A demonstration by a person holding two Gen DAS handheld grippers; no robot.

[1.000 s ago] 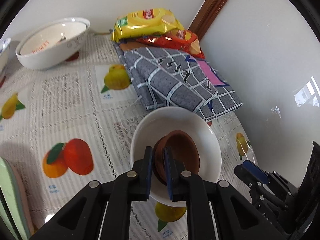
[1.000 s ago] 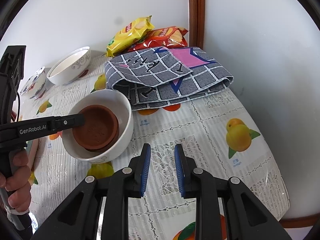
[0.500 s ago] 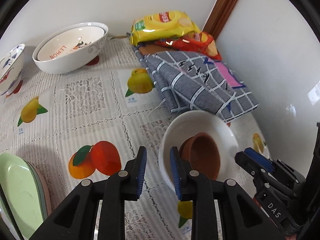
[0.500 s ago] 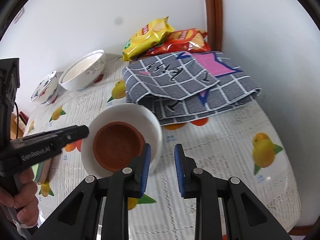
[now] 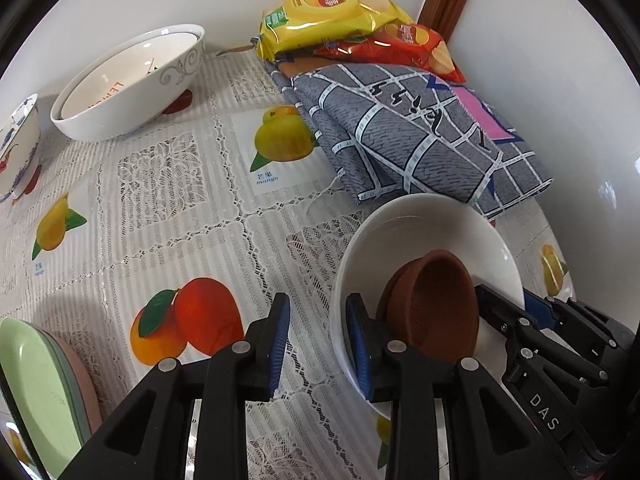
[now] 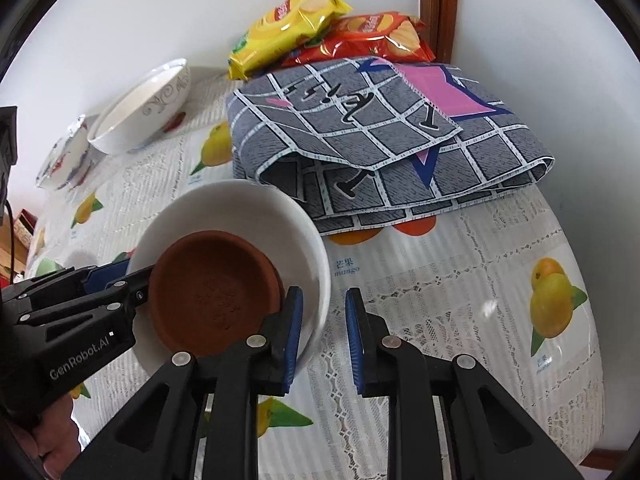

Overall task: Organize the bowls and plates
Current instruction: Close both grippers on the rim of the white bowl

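Observation:
A white bowl holds a small brown clay bowl on the fruit-print tablecloth. My left gripper is open, and the white bowl's near rim stands between its fingers. My right gripper is open, and the bowl's opposite rim stands between its fingers. A large white bowl and a small blue-patterned bowl stand at the back. Stacked green and pink plates lie at the near left.
A folded grey checked cloth lies behind the white bowl, with yellow and red snack bags on it. Walls close the back and right. The table edge curves at the right.
My left gripper let go of the brown bowl, opened and shifted left to straddle the white bowl's rim. My right gripper moved left onto the opposite rim.

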